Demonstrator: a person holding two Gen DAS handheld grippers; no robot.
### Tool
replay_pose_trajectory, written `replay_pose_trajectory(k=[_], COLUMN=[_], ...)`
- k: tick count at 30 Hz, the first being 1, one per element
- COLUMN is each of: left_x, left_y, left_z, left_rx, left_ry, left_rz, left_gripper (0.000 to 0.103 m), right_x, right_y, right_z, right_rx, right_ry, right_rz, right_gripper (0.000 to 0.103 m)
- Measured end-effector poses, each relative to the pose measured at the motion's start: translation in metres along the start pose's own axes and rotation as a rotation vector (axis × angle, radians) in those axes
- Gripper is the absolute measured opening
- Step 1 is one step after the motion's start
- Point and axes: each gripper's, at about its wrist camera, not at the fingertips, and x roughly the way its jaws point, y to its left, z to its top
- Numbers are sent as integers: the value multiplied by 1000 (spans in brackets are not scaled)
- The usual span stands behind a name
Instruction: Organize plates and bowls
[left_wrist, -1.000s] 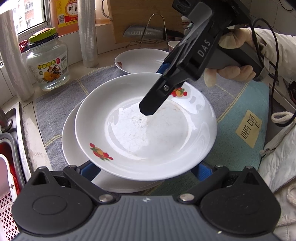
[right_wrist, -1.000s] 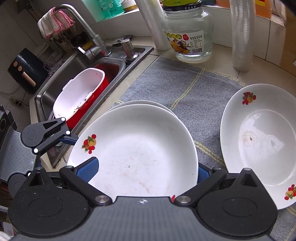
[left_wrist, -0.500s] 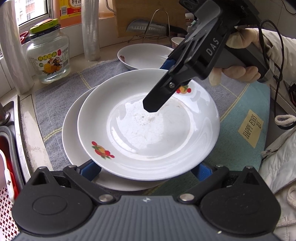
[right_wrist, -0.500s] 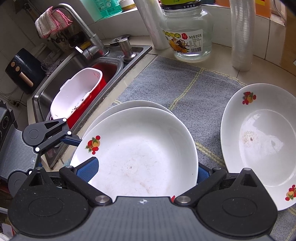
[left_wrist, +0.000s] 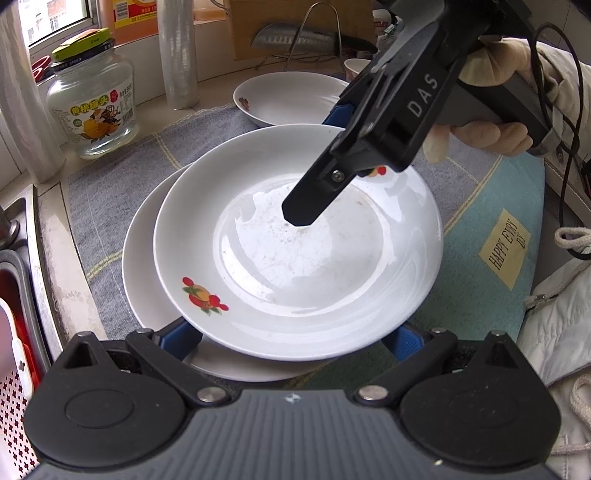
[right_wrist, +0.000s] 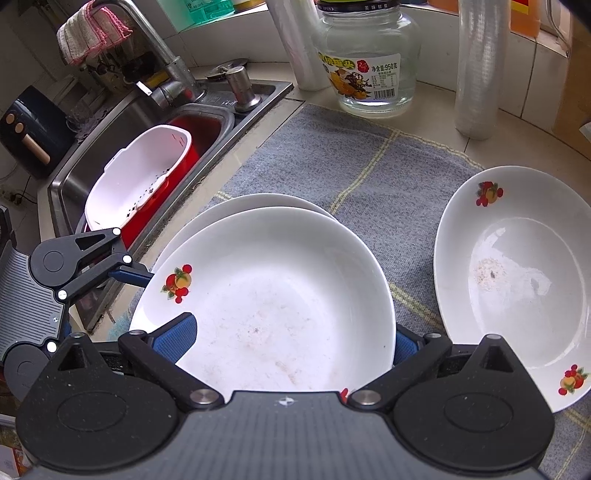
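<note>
Top plate (left_wrist: 295, 266) with fruit print sits on lower plate (left_wrist: 144, 258), shifted off-centre toward second dish. Stack on grey mat (right_wrist: 332, 162), between sink (right_wrist: 122, 122) and second dish.

Right hand-held gripper (right_wrist: 291, 338): fingers spread wide either side of top plate's near rim; contact cannot tell. Left hand-held gripper (left_wrist: 295, 336): blue pads apart, flanking opposite rim, partly hidden under it.

Second dish (right_wrist: 517, 280) alone on mat, apart from stack. Glass jar (right_wrist: 369, 62) behind mat, near sink.
</note>
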Motion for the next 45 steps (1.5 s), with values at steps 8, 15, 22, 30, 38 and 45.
replay_pose_trajectory(k=[8, 15, 22, 30, 38, 45], left_x=[2, 1, 0, -1, 0, 2], left_y=[1, 4, 9, 10, 11, 11], left_z=[3, 5, 7, 9, 13, 18], left_rx=[17, 21, 17, 22, 25, 27], left_ry=[34, 52, 67, 89, 118, 161], left_rz=[-2, -24, -59, -69, -72, -78], left_gripper=[101, 101, 101, 101, 101, 101], right_x=[-2, -6, -11, -15, -19, -24], right_y=[-2, -3, -3, -4, -6, -8], right_z=[1, -1, -3, -4, -7, -11], right_rx=[18, 24, 32, 41, 53, 64], right_ry=[3, -3, -7, -13, -23, -35], right_rz=[10, 15, 20, 31, 47, 65], right_gripper=[103, 103, 103, 103, 103, 103])
